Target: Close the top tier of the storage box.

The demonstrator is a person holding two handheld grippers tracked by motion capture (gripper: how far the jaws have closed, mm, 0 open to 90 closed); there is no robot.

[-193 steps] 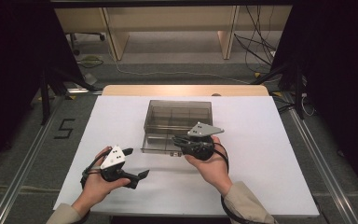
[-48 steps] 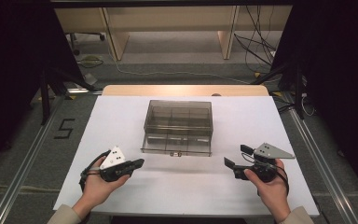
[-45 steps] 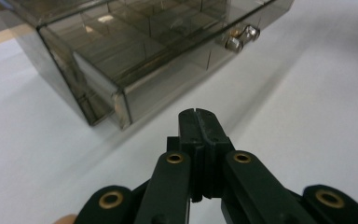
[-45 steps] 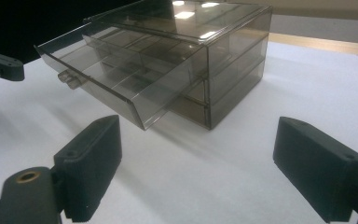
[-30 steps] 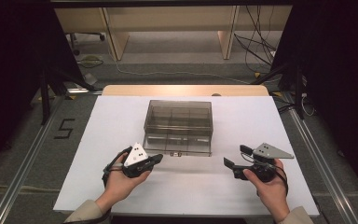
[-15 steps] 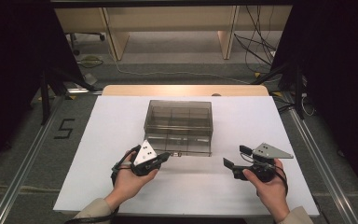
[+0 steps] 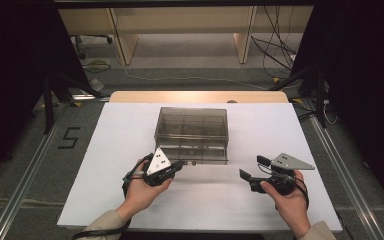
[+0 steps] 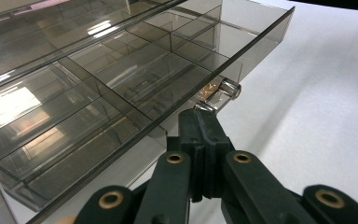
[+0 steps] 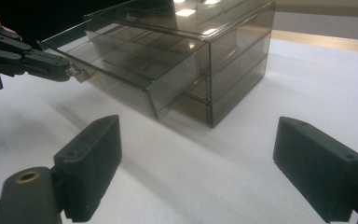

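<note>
The left gripper has moved in from the table's near left and now pinches the top drawer's knob on the smoky plastic drawer box mid-table; drawer partly out, opening underway; right gripper waits agape, empty

– What does your gear look like from above?

– Your left tool and right tool are both black, each topped by a grey three-cornered plate; the left plate carries a few small dark dots. A black cable loops from each tool around your wrist.

– And close up?

– Your jaws are matte black blocks on linked black arms, with brass-coloured pivot pins. Your sleeves at the near edge are beige.
</note>
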